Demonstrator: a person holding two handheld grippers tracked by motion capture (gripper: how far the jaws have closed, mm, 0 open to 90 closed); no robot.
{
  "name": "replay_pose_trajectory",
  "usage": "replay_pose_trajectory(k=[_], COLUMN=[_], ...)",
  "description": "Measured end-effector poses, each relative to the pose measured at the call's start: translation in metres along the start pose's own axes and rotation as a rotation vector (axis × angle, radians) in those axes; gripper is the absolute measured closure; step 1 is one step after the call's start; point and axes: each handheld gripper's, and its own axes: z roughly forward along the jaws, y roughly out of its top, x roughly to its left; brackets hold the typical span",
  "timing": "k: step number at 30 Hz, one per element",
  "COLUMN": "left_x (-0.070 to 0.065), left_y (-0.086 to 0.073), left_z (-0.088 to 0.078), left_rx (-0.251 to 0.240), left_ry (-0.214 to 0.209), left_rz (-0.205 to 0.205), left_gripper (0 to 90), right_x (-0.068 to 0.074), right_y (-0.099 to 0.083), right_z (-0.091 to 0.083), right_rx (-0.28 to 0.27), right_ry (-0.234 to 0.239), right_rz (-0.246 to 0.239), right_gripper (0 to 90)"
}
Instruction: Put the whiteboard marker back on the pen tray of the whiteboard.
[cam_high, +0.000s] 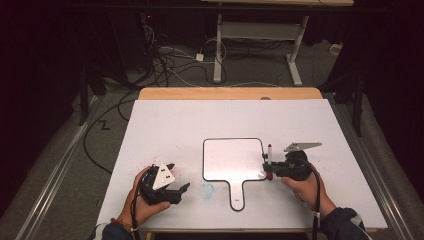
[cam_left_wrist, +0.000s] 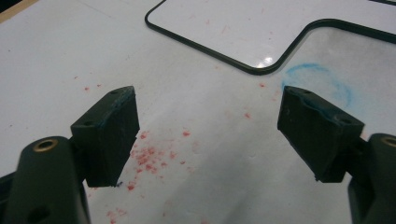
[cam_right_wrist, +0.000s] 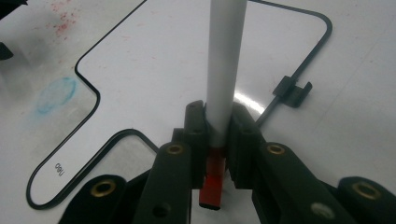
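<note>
Right gripper (cam_high: 268, 165): jaws clamped on a marker (cam_right_wrist: 225, 70) with a white barrel and red end cap; seen in the right gripper view, the barrel runs forward out of the jaws, the red cap hangs behind and below them. In the high view the marker stands nearly upright above the jaws.

Small whiteboard (cam_high: 235, 159), black-rimmed, with a handle: lies flat on the table (cam_high: 310, 125), directly ahead of and beneath the right gripper's jaws, its right edge just beside them. A black clip (cam_right_wrist: 292, 90) sits on that rim, ahead and to the right of the jaws.

Left gripper (cam_high: 177, 177): jaws wide apart, nothing between them, held low over the table. Ahead of it: red specks (cam_left_wrist: 149, 156) between the jaws, a blue smudge (cam_left_wrist: 322, 81) beyond the right jaw, the whiteboard's corner and handle farther forward.
</note>
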Motion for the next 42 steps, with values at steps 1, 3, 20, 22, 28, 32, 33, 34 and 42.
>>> replay_pose_trajectory(k=[1, 3, 20, 22, 28, 32, 33, 34, 42], left_x=[0.000, -0.001, -0.002, -0.002, -0.002, -0.003, -0.003, -0.003, -0.002], left_y=[0.000, 0.000, 0.000, 0.000, 0.001, 0.001, 0.001, 0.001, 0.000], left_z=[0.000, 0.002, 0.003, 0.003, 0.003, 0.004, 0.005, 0.005, 0.004], left_rx=[0.006, 0.020, 0.027, 0.026, 0.029, 0.033, 0.033, 0.033, 0.036], left_ry=[0.000, 0.010, 0.009, 0.008, 0.010, 0.007, 0.006, 0.004, 0.003], left_rz=[0.002, 0.007, 0.012, 0.011, 0.008, 0.012, 0.012, 0.011, 0.009], left_gripper=[19.9, 19.9, 19.9, 19.9, 20.0, 19.9, 20.0, 20.0, 19.9], right_x=[0.000, -0.001, 0.003, 0.003, 0.001, -0.002, -0.002, -0.003, -0.012], right_y=[0.000, 0.000, -0.001, -0.001, 0.005, 0.014, 0.016, 0.017, 0.021], right_z=[0.002, 0.005, 0.019, 0.021, 0.024, 0.031, 0.033, 0.035, 0.035], right_rx=[0.002, 0.001, -0.051, -0.052, -0.048, -0.030, -0.026, -0.024, -0.040], right_ry=[-0.010, -0.027, -0.276, -0.291, -0.323, -0.320, -0.335, -0.349, -0.341], right_rz=[0.003, -0.006, -0.063, -0.068, -0.099, -0.108, -0.120, -0.131, -0.087], right_gripper=[81.0, 80.9, 78.9, 77.6, 73.0, 67.4, 68.2, 69.0, 67.3])
